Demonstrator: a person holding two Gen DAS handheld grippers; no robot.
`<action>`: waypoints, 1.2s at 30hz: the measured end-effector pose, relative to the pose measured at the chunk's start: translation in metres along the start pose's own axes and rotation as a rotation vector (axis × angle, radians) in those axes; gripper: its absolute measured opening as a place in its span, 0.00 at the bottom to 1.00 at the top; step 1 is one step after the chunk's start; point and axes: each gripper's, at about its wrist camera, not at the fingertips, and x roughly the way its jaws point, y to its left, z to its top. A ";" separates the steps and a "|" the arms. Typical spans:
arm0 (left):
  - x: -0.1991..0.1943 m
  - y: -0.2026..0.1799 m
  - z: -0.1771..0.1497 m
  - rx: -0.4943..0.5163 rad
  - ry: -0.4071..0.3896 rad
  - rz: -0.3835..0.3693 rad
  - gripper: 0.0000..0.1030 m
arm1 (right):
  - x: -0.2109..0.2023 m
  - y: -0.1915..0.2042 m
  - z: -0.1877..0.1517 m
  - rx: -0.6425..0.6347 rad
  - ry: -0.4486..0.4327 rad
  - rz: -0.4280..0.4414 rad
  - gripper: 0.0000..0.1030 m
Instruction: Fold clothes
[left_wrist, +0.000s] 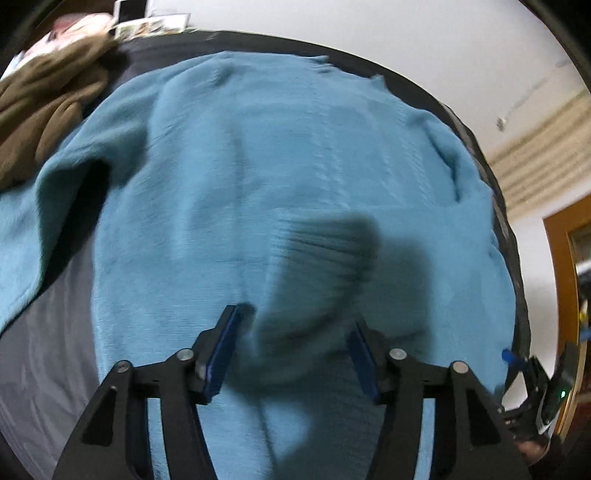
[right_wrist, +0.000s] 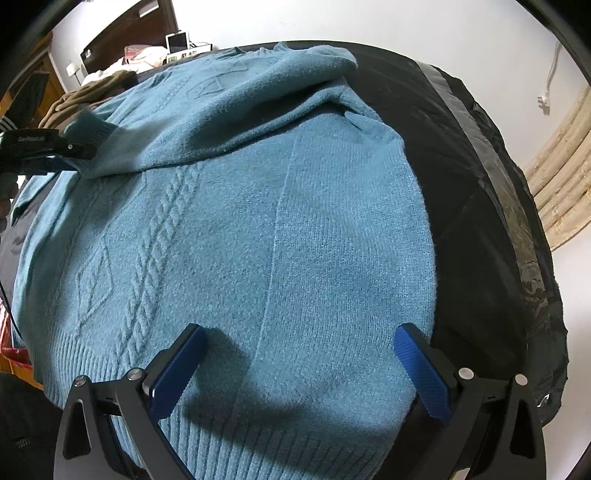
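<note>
A teal cable-knit sweater (right_wrist: 258, 240) lies spread on a dark cloth-covered surface (right_wrist: 461, 166). Its right sleeve is folded across the chest toward the left. In the left wrist view, which is blurred, the sleeve's ribbed cuff (left_wrist: 317, 251) sits between the pads of my left gripper (left_wrist: 297, 317), which is shut on it above the sweater body (left_wrist: 258, 147). The right wrist view shows that same gripper (right_wrist: 70, 149) at the left edge with the cuff (right_wrist: 90, 127) raised in it. My right gripper (right_wrist: 300, 332) stands open over the sweater's lower right part, near the hem, with nothing gripped.
A brown garment (left_wrist: 44, 107) lies bunched at the far left of the surface, also seen as a brown heap (right_wrist: 92, 88). Small boxes (right_wrist: 181, 46) stand at the back by a white wall. The surface's right edge (right_wrist: 517, 221) drops off close to the sweater.
</note>
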 end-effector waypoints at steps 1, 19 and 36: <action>-0.001 0.003 -0.001 -0.009 0.000 -0.006 0.68 | 0.000 0.000 0.000 0.001 0.000 -0.001 1.00; -0.007 0.039 0.018 0.019 -0.007 -0.245 0.72 | 0.003 -0.006 0.015 0.070 0.089 -0.034 1.00; -0.041 0.024 0.015 0.043 -0.075 -0.120 0.10 | 0.003 -0.017 0.028 0.037 0.175 -0.018 1.00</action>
